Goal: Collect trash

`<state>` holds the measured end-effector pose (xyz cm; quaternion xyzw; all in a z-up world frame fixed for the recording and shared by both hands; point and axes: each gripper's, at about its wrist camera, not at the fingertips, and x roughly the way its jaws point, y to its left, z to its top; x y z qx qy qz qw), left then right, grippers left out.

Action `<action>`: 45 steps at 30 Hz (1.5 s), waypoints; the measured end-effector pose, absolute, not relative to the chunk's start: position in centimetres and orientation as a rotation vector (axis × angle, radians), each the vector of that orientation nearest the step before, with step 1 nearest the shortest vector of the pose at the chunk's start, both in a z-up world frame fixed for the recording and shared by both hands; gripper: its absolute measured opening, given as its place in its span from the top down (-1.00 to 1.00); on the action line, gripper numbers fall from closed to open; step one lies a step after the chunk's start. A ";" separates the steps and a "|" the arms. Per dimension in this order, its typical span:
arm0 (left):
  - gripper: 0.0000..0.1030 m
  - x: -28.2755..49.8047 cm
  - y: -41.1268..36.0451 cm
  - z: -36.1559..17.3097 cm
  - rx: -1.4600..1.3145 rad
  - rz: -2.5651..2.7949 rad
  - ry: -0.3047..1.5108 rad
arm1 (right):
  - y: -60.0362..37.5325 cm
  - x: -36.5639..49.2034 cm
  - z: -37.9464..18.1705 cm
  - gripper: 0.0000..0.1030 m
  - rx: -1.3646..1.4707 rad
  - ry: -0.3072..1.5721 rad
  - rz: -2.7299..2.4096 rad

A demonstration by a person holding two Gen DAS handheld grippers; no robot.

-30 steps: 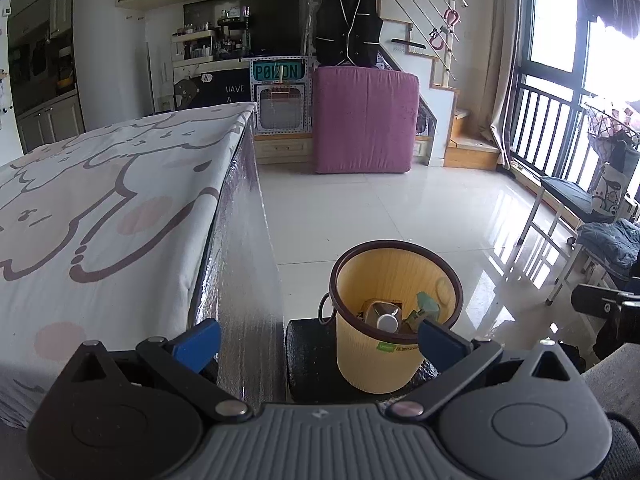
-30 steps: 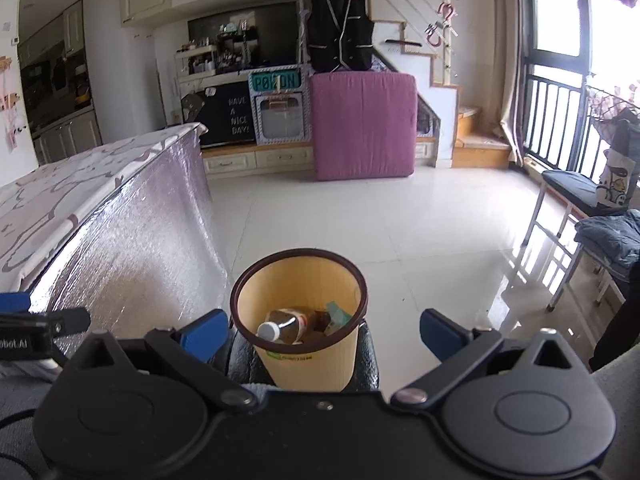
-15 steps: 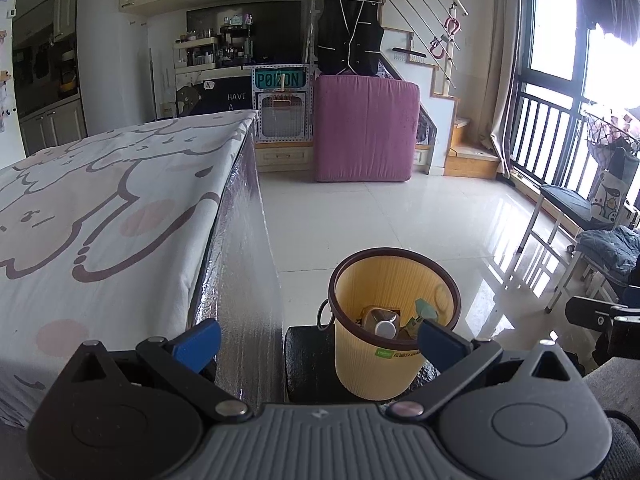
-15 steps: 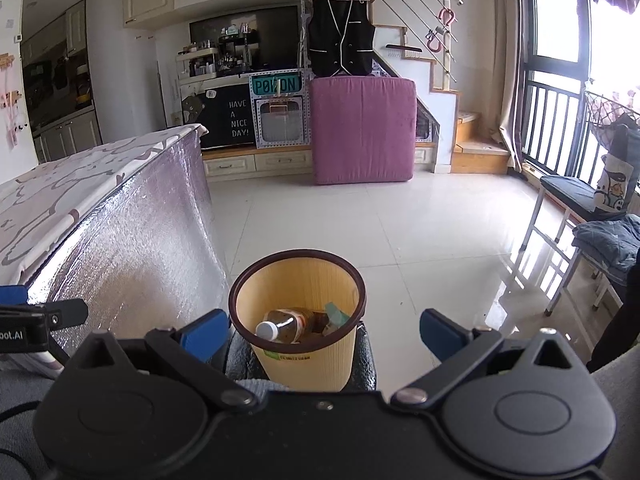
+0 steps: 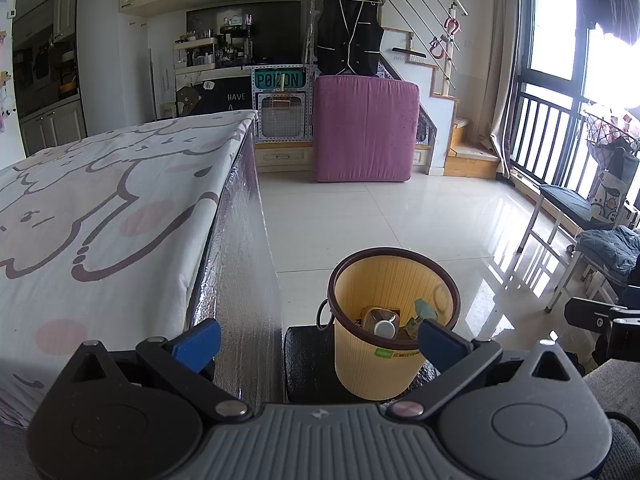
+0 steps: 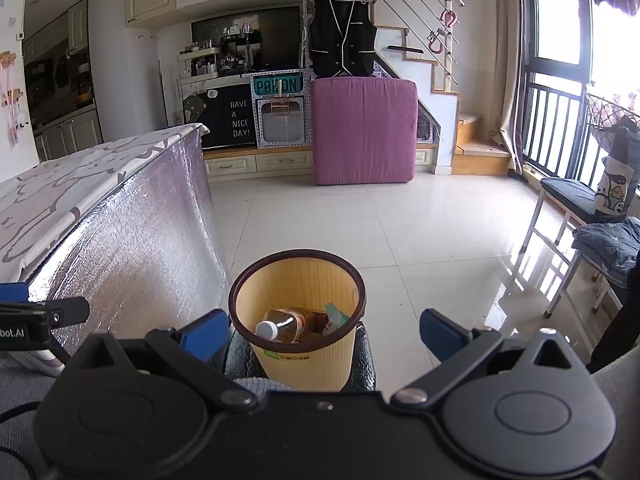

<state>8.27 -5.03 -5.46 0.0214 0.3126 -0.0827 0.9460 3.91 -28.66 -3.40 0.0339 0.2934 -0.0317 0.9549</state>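
Both grippers hang with their blue-padded fingers spread wide and nothing between them. From the left wrist camera, the left gripper (image 5: 318, 338) frames the silvery quilted foil side (image 5: 244, 264) of a bench (image 5: 100, 208) draped in a white cloth printed with rounded pink-and-brown cartoon shapes; its right blue pad overlaps the rim of a yellow ribbed plastic waste bin with a dark brown rim (image 5: 376, 368). That round, slightly tapered bin stands on a black textured block (image 5: 308, 360) just beside the foil-clad bench, and a small green label sits on its wall.

In the right wrist view, the right gripper (image 6: 324, 334) spans the same bin (image 6: 304, 360), which sits between and beyond the two pads. Inside lie a clear plastic bottle with a white cap (image 6: 286, 324), tipped on its side, and a crumpled pale green wrapper (image 6: 335, 315) against the inner wall. The other gripper's black body shows at the left edge.

Beyond, glossy white floor tiles (image 6: 380, 232) reflect window light, and a flat purple cushioned slab (image 6: 364, 130) stands upright against the stairs, with a black vest (image 6: 342, 42) hanging above it.
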 end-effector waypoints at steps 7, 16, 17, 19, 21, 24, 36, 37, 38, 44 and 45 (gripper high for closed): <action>-1.00 8.3 -5.0 -5.5 0.044 -0.168 0.636 | -28.6 3.9 -3.5 -1.00 0.069 0.595 -0.064; -1.00 8.2 -5.1 -5.4 0.044 -0.169 0.636 | -28.7 3.9 -3.5 -1.00 0.069 0.594 -0.065; -1.00 8.2 -5.1 -5.4 0.044 -0.169 0.635 | -28.7 3.9 -3.5 -1.00 0.069 0.594 -0.065; -1.00 8.2 -5.1 -5.4 0.045 -0.169 0.635 | -28.7 3.8 -3.5 -1.00 0.069 0.594 -0.065; -1.00 8.2 -5.1 -5.4 0.045 -0.170 0.636 | -28.7 3.9 -3.5 -1.00 0.069 0.594 -0.065; -1.00 8.2 -5.1 -5.4 0.044 -0.169 0.635 | -28.7 3.8 -3.5 -1.00 0.070 0.594 -0.065; -1.00 8.1 -5.2 -5.4 0.044 -0.168 0.633 | -28.9 3.8 -3.2 -1.00 0.074 0.587 -0.071; -1.00 8.1 -5.2 -5.3 0.044 -0.168 0.632 | -29.0 3.7 -3.2 -1.00 0.075 0.587 -0.071; -1.00 8.1 -5.3 -5.2 0.044 -0.168 0.631 | -29.0 3.8 -3.2 -1.00 0.074 0.587 -0.071; -1.00 8.1 -5.3 -5.2 0.043 -0.169 0.631 | -29.0 3.8 -3.2 -1.00 0.073 0.586 -0.072; -1.00 8.0 -5.3 -5.2 0.044 -0.168 0.630 | -29.0 3.8 -3.2 -1.00 0.073 0.586 -0.072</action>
